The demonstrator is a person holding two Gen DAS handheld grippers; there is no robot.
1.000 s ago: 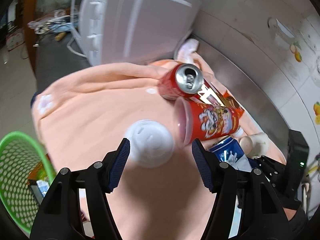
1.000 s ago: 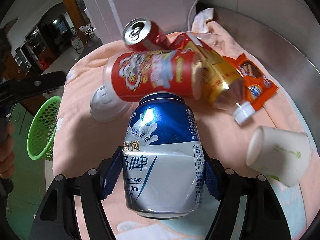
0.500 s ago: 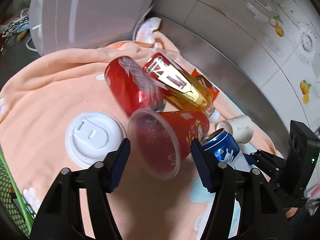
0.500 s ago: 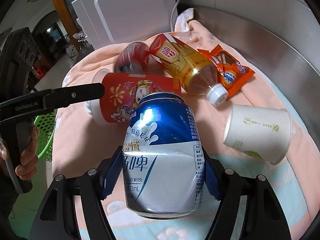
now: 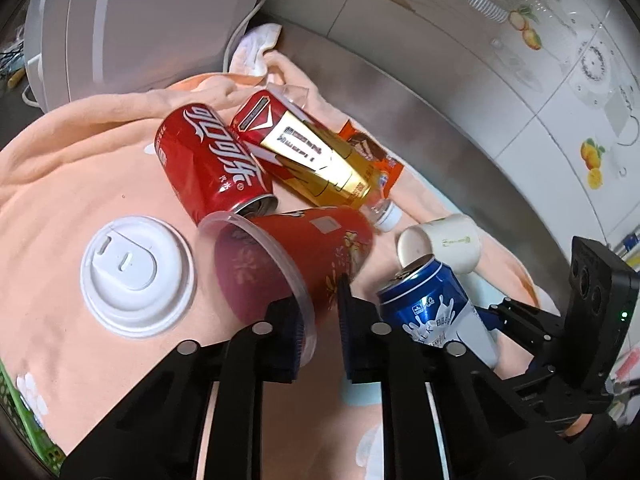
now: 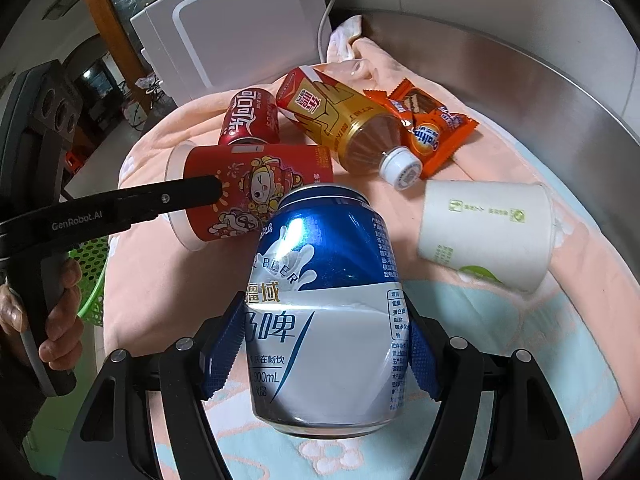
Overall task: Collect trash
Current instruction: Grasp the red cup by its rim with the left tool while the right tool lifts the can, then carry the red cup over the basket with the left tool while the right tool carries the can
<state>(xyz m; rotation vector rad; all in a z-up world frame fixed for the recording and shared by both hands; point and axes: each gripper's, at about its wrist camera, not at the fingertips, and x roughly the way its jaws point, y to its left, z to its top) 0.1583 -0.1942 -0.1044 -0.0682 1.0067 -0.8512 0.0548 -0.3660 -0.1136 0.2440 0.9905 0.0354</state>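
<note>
My left fingers [image 5: 318,320] are closing on the red cup's [image 5: 320,252] rim wall; grip squarely to avoid crushing. My right fingers [image 6: 326,344] are holding the blue can [image 6: 326,312].

Steel counter [image 5: 432,120] under a peach towel [image 5: 72,184]. White tiled wall [image 5: 532,92] behind, with fruit decals [image 5: 592,160]. White appliance [image 6: 240,28] at the counter's far end, cord [image 6: 326,16] trailing. Dim room beyond a wooden frame [image 6: 108,28].
</note>
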